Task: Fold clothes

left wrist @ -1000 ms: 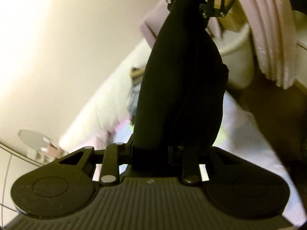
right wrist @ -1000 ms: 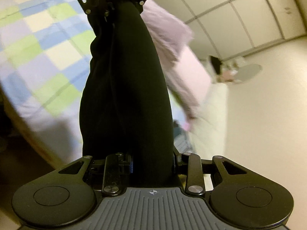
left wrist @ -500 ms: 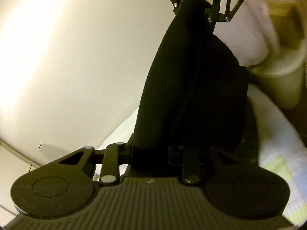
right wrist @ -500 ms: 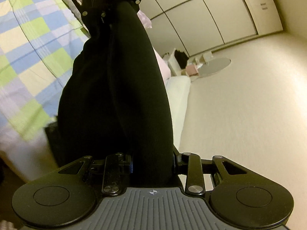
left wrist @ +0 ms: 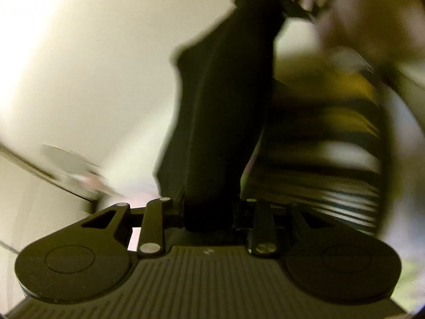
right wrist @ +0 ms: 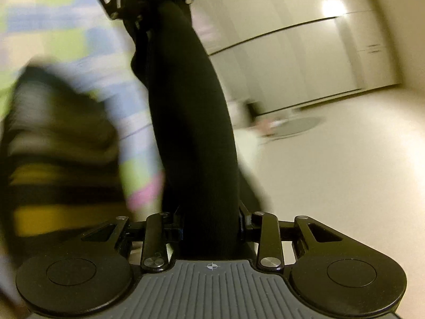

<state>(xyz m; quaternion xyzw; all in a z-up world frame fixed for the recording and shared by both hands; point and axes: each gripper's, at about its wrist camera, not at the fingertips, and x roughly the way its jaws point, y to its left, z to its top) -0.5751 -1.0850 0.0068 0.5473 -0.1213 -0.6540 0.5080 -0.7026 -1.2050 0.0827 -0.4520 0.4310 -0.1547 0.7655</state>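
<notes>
Black garment (right wrist: 194, 133) is soft and limp; your left gripper (left wrist: 209, 207) and right gripper (right wrist: 209, 228) jaws clamp its bunched edge.

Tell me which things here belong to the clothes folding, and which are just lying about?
Job:
- black garment, gripped by the right tool and the left tool
- striped folded clothes
- checked bedcover

Lying about:
- round mirror
- wardrobe doors
</notes>
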